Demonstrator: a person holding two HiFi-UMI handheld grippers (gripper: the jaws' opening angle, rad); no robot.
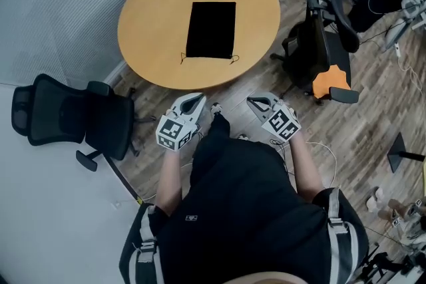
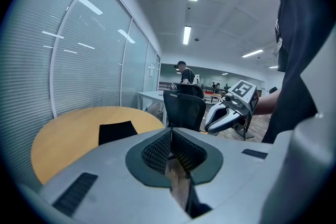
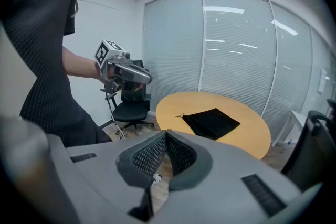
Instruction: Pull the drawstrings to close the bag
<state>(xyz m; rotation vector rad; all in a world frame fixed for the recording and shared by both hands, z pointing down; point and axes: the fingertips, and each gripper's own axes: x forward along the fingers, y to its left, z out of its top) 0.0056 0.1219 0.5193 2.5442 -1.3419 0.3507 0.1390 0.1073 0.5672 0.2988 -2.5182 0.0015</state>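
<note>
Head view: black drawstring bag (image 1: 211, 30) lies flat mid-bench (image 1: 153, 16), drawstrings (image 1: 183, 58) slack at its near edge, untouched; pull not yet begun, whole task left. Left gripper (image 1: 198, 100) and right gripper (image 1: 253, 102) hang short of the bench.
Left gripper view: jaws pressed together, empty.
Right gripper view: likewise together, empty; bag well ahead.

Head camera is looking steeply down; gripper cameras are facing the desk (image 1: 146, 30) low, all sharing the bag (image 1: 211, 30).
</note>
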